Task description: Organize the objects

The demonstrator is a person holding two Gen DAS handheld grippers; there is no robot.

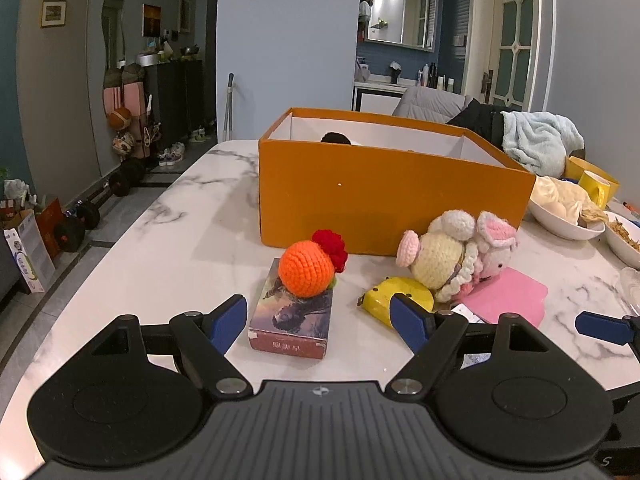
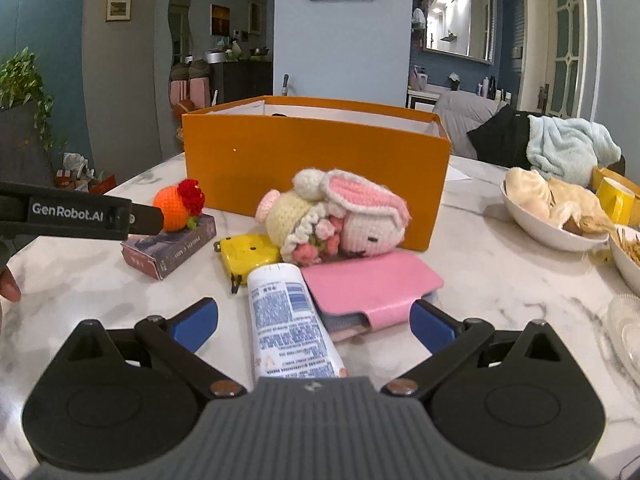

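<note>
Crochet ball (image 1: 306, 272) atop card box (image 1: 291, 320).

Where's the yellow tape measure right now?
In both views the yellow tape measure lies on the table between the card box and the crocheted bunny.

Left gripper (image 1: 320, 322): jaws spread wide, blue-padded fingertips (image 1: 229, 322) well apart, nothing held between them; it is held level and low, pointing forward. In the right wrist view its black body enters from the left edge, side-on, with part of the person's hand (image 2: 8, 286) visible below it at the frame edge. Right gripper (image 2: 314, 320): jaws likewise spread wide, blue fingertips (image 2: 432, 326) well apart, gripping nothing, level and pointing forward. One of its blue fingertips shows at the right edge of the left wrist view.
</note>
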